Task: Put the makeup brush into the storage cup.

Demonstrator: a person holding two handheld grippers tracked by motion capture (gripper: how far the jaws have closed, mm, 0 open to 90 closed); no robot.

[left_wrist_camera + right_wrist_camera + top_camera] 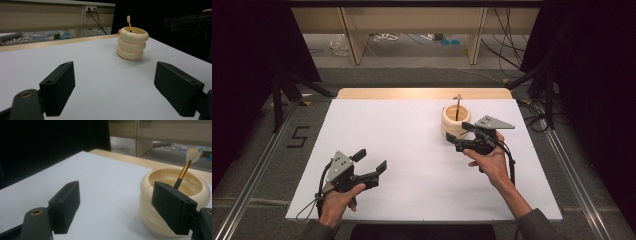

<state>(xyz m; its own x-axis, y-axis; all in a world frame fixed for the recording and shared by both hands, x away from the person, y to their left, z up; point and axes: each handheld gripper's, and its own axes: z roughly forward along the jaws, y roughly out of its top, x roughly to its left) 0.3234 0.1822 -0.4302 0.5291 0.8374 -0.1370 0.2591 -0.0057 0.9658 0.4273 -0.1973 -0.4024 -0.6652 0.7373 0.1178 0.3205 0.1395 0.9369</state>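
Item: one cream-coloured holder of three stacked rounded rings (455, 122), open at the top, is stood upright on the white rectangular table top (412, 165) in its far right part.

Contents: one slender make-up brush with a dark handle, gold ferrule and pale tuft (457, 106) is seen inside the holder. Its long axis is nearly vertical, slightly leaned, with the tuft pointed up above the rim and the handle end hidden within.

Right gripper (460, 136): held in the right hand (490, 160) just on the near right side of the holder. Its jaws are spread wide and nothing is gripped; in the right gripper view one jaw is seen in front of the holder's wall, and contact cannot be judged.

Left gripper (371, 162): held in the left hand (337, 200) over the near left part of the table, well apart from the holder. Its jaws are spread wide and nothing is held between them.
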